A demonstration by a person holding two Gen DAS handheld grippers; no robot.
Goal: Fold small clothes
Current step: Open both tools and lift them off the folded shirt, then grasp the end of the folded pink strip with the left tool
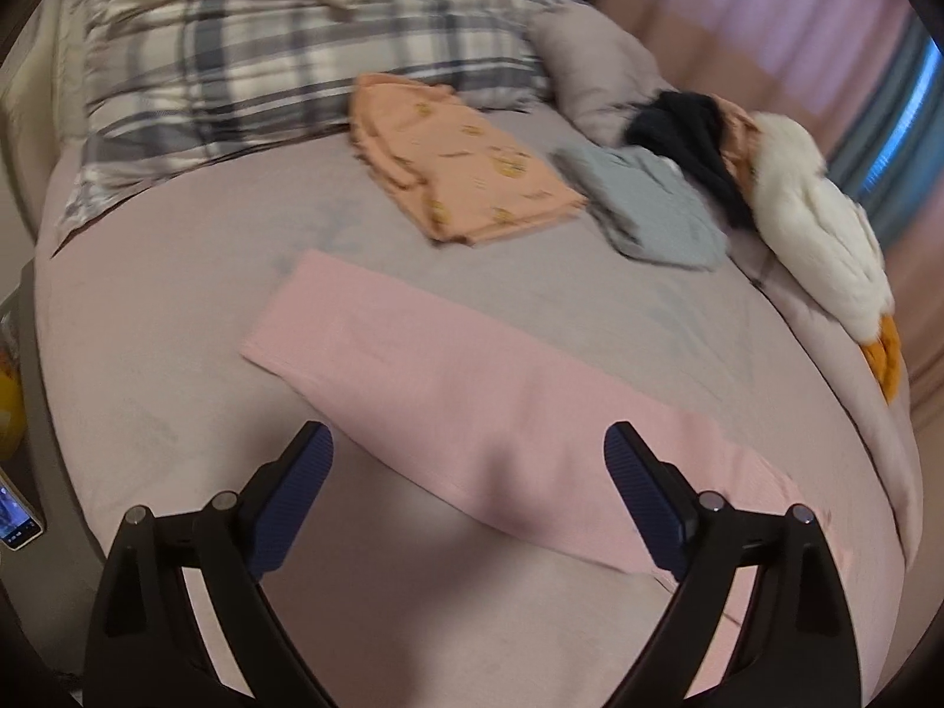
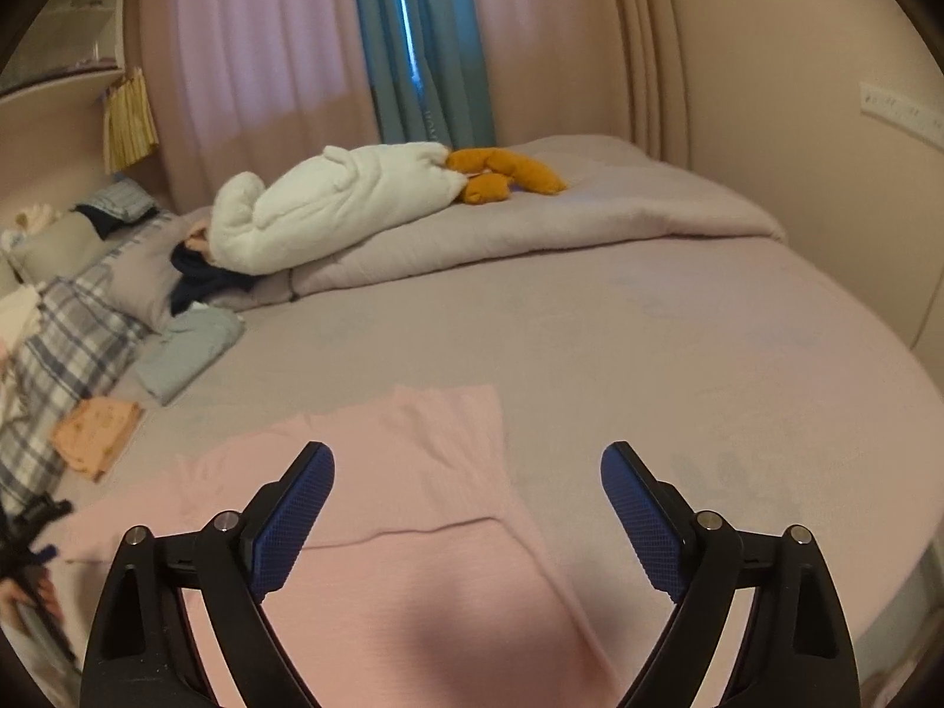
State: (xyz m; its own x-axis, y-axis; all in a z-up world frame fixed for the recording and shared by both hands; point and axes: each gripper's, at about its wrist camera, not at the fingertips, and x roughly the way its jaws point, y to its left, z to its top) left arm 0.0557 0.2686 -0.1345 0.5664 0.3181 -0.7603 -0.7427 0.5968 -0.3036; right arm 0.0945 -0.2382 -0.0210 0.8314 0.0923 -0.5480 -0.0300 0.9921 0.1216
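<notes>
- left gripper (image 1: pixel 469 460) hovers over the pink garment (image 1: pixel 448 389) on the bed (image 1: pixel 147 354), jaws wide, holding nothing.
- right gripper (image 2: pixel 468 481) likewise, jaws wide, empty.

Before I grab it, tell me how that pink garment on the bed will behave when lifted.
The pink garment lies flat with a folded layer, so it is probably thin, floppy and light. Lifted from one point, it would likely droop and unfold. On the bed sheet it may drag rather than slide.
</notes>
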